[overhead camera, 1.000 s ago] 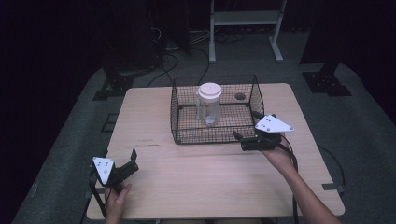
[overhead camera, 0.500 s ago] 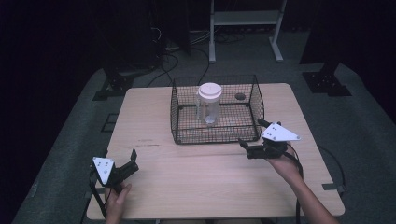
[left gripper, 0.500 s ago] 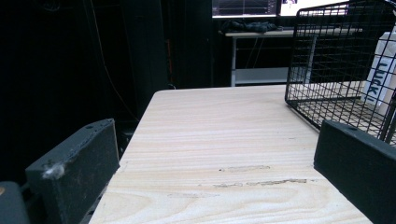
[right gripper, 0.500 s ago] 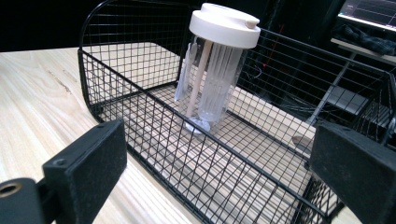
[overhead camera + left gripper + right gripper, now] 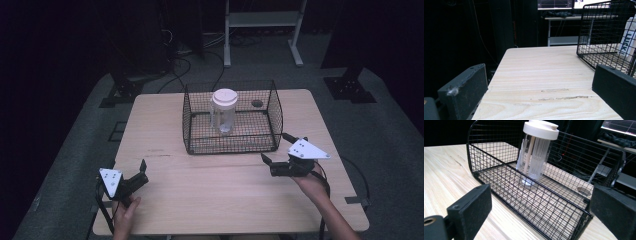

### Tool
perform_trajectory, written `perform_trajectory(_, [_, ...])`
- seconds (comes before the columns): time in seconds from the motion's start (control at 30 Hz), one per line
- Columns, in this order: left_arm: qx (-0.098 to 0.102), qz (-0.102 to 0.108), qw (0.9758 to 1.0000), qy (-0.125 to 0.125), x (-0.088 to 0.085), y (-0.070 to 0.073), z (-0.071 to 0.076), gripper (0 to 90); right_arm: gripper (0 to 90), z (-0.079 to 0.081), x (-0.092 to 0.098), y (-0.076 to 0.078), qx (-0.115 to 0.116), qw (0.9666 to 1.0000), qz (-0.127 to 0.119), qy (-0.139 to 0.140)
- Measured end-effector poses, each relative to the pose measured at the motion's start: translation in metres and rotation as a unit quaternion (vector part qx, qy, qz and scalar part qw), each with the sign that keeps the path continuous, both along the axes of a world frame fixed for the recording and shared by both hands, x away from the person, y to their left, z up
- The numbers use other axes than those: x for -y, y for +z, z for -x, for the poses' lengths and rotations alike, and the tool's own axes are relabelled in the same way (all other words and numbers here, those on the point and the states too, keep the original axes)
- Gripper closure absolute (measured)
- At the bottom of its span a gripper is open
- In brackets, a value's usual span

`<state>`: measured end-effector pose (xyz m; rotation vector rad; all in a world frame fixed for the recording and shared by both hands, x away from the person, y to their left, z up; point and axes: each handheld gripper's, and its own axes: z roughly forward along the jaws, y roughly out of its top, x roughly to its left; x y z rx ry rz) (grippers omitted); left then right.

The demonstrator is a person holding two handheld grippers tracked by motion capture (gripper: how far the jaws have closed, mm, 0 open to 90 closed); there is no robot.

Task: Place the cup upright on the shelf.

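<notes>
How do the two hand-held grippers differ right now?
The left gripper sits near the table's front left corner, far from the wire basket; the right gripper is just off the basket's front right corner. The left one points away from the person, the right one leftward. Both are open and hold nothing.

My high view looks forward and down over the whole wooden table point(image 5: 225, 190) from the person's side. The left gripper view sits low at the table's near-left corner, facing across the boards toward the wire basket point(image 5: 604, 32) — well apart. The right gripper view sits close to the basket point(image 5: 529, 195), looking in. All three share basket and jar point(image 5: 223, 111).
</notes>
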<state>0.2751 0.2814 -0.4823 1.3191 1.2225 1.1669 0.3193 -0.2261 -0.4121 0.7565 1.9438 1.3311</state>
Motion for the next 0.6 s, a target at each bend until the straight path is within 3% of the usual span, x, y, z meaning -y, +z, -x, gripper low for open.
perform_trajectory(0.6, [0.000, 0.000, 1.0000, 0.000, 0.000, 0.000, 0.000, 0.0, 3.5, 0.017, 0.016, -0.016, -0.007, 0.9999, -0.004, -0.010])
